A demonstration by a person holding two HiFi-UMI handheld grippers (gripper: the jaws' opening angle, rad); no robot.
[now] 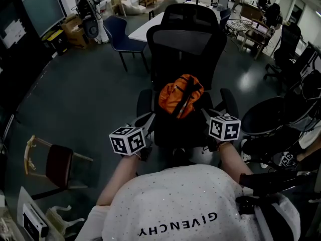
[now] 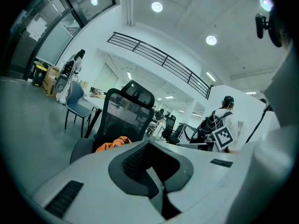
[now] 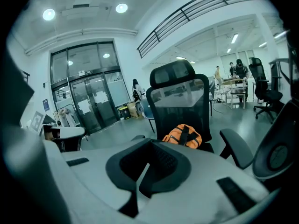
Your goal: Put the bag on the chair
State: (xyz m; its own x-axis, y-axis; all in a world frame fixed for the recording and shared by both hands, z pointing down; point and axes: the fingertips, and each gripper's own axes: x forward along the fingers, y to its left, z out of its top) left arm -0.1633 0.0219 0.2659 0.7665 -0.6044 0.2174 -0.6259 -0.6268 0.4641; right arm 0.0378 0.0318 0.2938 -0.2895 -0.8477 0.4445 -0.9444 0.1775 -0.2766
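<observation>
In front of the black mesh-backed office chair (image 1: 188, 41), the left gripper (image 1: 149, 118) and right gripper (image 1: 204, 113) each hold their jaws pressed together on nothing. The left pair appears fully closed, though its own view is dim. Just beyond them, and apart from both, the orange fabric bag with black straps (image 1: 180, 95) sits on the chair's seat. The placing looks done, and only drawing the grippers away seems left.
</observation>
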